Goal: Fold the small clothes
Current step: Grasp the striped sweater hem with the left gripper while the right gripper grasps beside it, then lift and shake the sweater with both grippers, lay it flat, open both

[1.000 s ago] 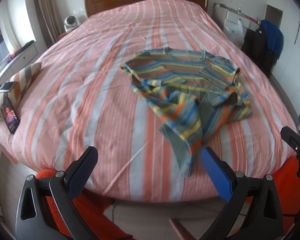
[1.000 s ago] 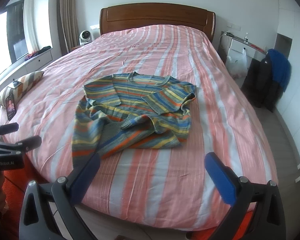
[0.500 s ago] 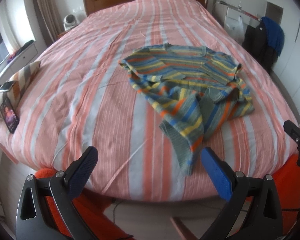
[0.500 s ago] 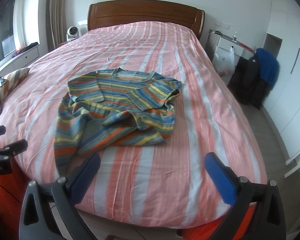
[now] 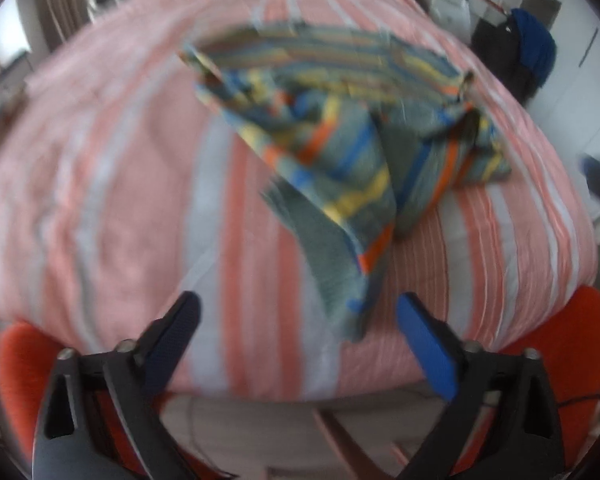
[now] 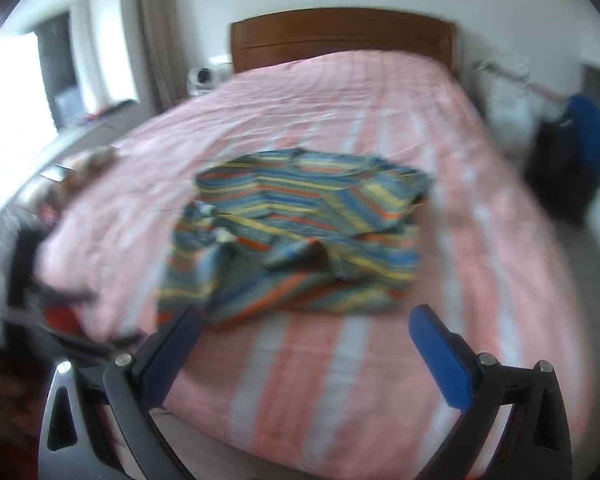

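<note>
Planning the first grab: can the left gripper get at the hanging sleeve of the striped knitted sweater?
Probably yes. The left gripper has closing but empty jaws, the sleeve trails between them with nothing across it, only the pink striped bedspread underneath.

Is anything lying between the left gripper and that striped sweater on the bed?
Nothing visible: only bare striped bedcover separates the left gripper, its jaws closing on nothing, from the striped sweater, whose nearest sleeve trails toward it.

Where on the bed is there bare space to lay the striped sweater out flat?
Bare bedspread lies between the striped sweater and the headboard, and along the sweater's window side. A narrower strip runs between its hem and the foot edge. The window-side corner is crowded: a pillow lies there.
</note>
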Action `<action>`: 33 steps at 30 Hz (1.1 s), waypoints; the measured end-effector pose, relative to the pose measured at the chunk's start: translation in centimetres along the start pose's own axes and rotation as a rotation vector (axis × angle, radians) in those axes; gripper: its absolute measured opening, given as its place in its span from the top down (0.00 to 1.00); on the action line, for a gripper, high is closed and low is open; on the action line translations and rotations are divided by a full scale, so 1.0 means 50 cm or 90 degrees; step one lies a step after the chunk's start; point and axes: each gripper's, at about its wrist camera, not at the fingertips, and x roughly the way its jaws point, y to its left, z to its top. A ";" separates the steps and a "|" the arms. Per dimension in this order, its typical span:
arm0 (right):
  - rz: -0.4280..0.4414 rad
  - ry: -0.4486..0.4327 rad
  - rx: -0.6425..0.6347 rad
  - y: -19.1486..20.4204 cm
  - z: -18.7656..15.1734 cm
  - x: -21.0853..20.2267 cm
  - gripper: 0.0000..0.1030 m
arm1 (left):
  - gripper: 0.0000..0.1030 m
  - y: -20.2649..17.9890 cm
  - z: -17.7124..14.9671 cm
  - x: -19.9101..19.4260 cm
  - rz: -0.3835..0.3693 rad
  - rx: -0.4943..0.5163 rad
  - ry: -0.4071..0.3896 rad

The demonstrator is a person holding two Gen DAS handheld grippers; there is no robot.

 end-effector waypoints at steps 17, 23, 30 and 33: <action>0.231 0.120 0.309 -0.144 0.054 0.110 0.96 | 0.97 0.189 0.029 -0.140 -0.167 -0.084 -0.010; 0.196 0.206 0.266 -0.189 -0.071 -0.024 0.96 | 0.96 0.218 -0.005 -0.055 -0.139 -0.091 0.078; 0.117 0.296 0.190 -0.178 -0.202 0.084 0.83 | 0.63 0.200 -0.038 0.007 -0.127 -0.082 0.119; 0.184 0.270 0.247 -0.192 -0.209 0.068 0.40 | 0.41 0.228 -0.039 -0.024 -0.145 -0.112 0.071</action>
